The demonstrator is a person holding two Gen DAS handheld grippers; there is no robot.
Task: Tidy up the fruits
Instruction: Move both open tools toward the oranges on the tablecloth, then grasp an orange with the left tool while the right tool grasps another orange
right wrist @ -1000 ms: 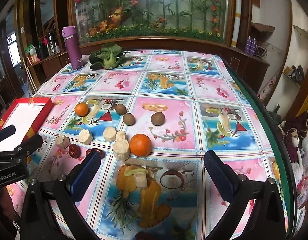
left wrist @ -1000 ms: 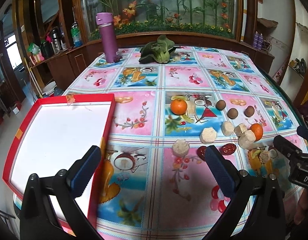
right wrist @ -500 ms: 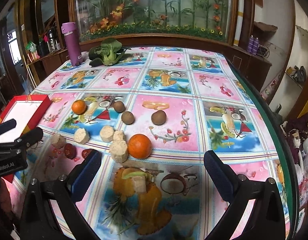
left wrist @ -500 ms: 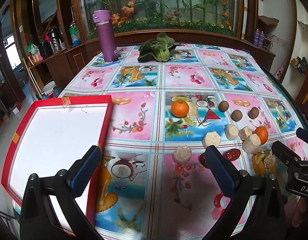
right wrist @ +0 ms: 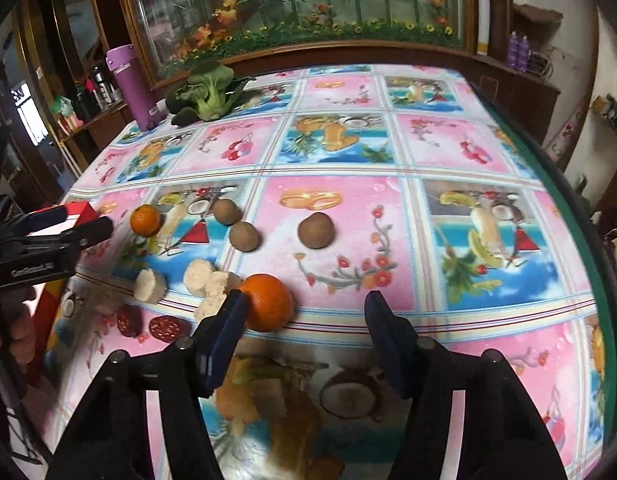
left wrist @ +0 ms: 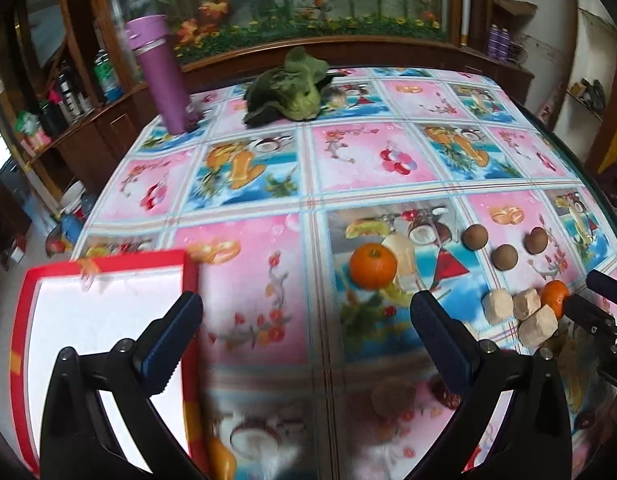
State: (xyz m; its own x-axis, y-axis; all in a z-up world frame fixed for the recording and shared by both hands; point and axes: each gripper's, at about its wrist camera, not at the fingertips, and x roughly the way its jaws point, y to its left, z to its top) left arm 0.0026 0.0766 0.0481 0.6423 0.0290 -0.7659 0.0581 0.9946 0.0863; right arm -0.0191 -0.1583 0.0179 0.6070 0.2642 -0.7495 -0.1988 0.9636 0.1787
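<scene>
Nothing sorted yet: red tray [left wrist: 26, 320], under the left jaw of the left gripper [left wrist: 304, 332], bare. Left jaws wide open, gripping nothing; tangerine [left wrist: 373, 265] just ahead of the right jaw. Right gripper [right wrist: 302, 320] jaws also apart and empty, second tangerine [right wrist: 268, 300] touching the left jaw's inner side. Brown round fruits [right wrist: 316, 230], pale chunks [right wrist: 150, 286], red dates [right wrist: 169, 328] all loose on the counter [right wrist: 428, 148].

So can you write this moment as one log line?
left gripper: open, empty | right gripper: open, by orange | tray: no fruit seen
</scene>
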